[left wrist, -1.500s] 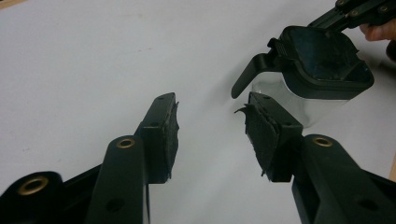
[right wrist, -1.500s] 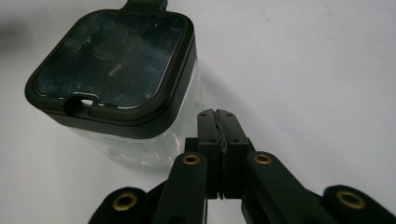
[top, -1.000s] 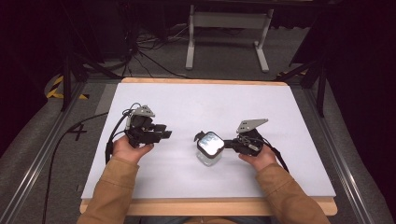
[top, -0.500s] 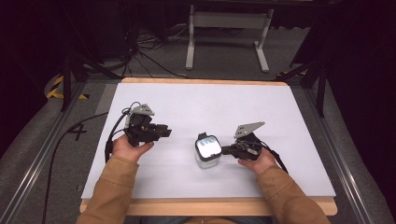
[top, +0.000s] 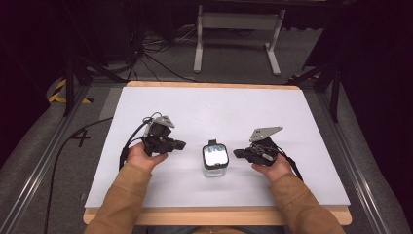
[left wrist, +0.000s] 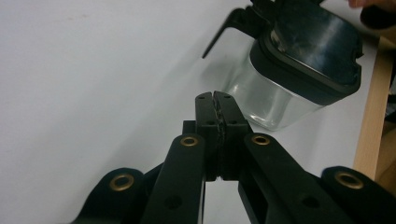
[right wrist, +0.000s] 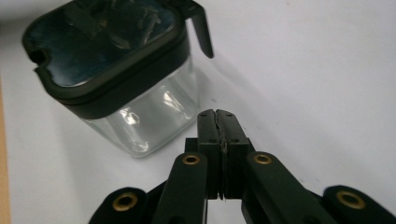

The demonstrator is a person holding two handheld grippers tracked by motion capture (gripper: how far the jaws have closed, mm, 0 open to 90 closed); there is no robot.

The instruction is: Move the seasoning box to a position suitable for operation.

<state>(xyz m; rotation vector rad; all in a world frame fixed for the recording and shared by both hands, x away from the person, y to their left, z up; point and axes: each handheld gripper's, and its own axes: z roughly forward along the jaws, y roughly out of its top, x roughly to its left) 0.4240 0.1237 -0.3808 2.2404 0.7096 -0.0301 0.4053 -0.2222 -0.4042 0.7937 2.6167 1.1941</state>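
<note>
A small clear glass jar [top: 215, 161] with a black flip lid [top: 215, 154] stands upright on the white table [top: 204, 107], between my two grippers. My left gripper [top: 182, 145] points at it from the left, a short gap away. Its jaws have just been closing and now meet with nothing between them. In the left gripper view the shut tips [left wrist: 216, 95] sit just short of the jar [left wrist: 275, 93]. My right gripper [top: 235, 153] is shut and empty at the jar's right. In the right gripper view its tips [right wrist: 217, 113] are close beside the jar's glass wall [right wrist: 140, 116].
The table's wooden front edge [top: 219, 214] runs below the person's sleeves. Behind the table stand a grey metal frame [top: 236, 22] and loose cables [top: 146, 53] on the floor. A metal rail [top: 44, 161] runs along the left side.
The left gripper's jaws went from open to shut and the hand slid a little toward the jar. The jar, earlier tilted against the right gripper, now stands upright and free.
</note>
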